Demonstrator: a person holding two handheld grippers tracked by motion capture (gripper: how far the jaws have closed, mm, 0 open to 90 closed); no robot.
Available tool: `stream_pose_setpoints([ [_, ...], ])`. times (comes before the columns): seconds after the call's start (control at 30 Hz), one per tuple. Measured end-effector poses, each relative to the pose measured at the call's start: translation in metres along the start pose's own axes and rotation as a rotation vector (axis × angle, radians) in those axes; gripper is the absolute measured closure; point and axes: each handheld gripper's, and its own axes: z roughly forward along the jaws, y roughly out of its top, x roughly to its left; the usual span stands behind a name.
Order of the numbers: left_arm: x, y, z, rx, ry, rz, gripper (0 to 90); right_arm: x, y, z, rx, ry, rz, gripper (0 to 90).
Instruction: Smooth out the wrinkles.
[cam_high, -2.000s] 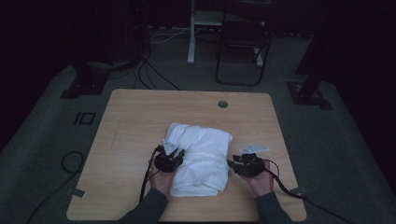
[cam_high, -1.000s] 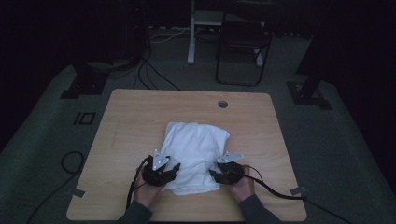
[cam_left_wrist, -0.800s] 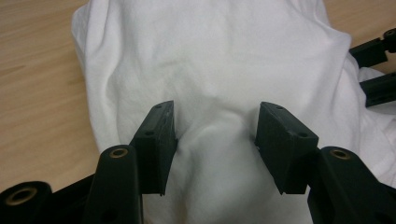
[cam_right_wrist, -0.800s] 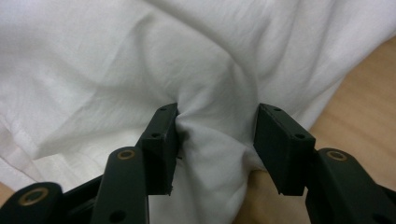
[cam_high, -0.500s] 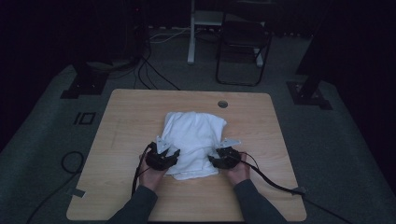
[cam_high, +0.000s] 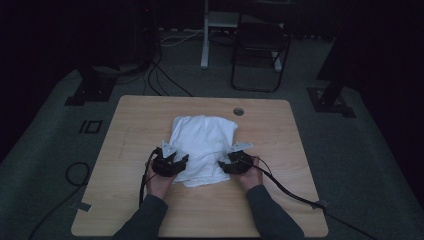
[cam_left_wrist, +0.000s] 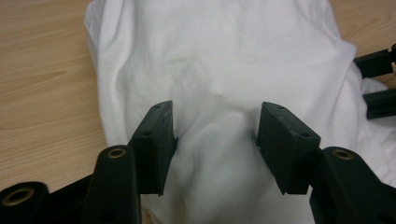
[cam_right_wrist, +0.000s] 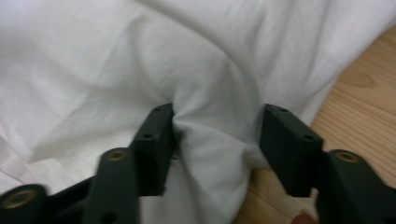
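Note:
A white folded cloth (cam_high: 204, 137) lies in the middle of the wooden table (cam_high: 140, 115). My left gripper (cam_high: 179, 161) sits at the cloth's near left corner, my right gripper (cam_high: 226, 164) at its near right corner. In the left gripper view the jaws (cam_left_wrist: 215, 121) stand apart over a low ridge of cloth (cam_left_wrist: 219, 56) without pinching it. In the right gripper view the jaws (cam_right_wrist: 217, 123) have just been opening. A bunched fold of cloth (cam_right_wrist: 140, 56) sits between them, touching one pad (cam_right_wrist: 156, 135) and loose at the other. The right gripper's black fingers (cam_left_wrist: 378, 84) show in the left gripper view.
A round cable hole (cam_high: 238, 111) is in the table's far part. Bare wood lies to both sides of the cloth and along the near edge. Cables trail from both grippers, one over the near right corner (cam_high: 290, 192). A chair (cam_high: 260, 50) and stands are on the floor beyond.
Both hands moved away from the near edge and slightly inward, carrying the cloth's near edge with them. The cloth now lies farther from the near edge and looks more compact.

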Motion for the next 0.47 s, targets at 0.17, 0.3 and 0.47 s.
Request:
stream_pose_setpoints([
  [0.17,0.007,0.004,-0.018,-0.042,0.008,-0.004,44.3,-0.002,-0.005,-0.022,-0.072,-0.006,0.038,33.2],
  [0.3,0.018,0.005,-0.032,-0.066,0.021,-0.022,44.3,-0.004,-0.014,-0.047,-0.114,-0.02,0.044,30.9],
  [0.47,0.031,0.003,-0.039,-0.07,0.035,-0.06,44.3,-0.011,-0.024,-0.06,-0.121,-0.024,0.062,29.5],
])
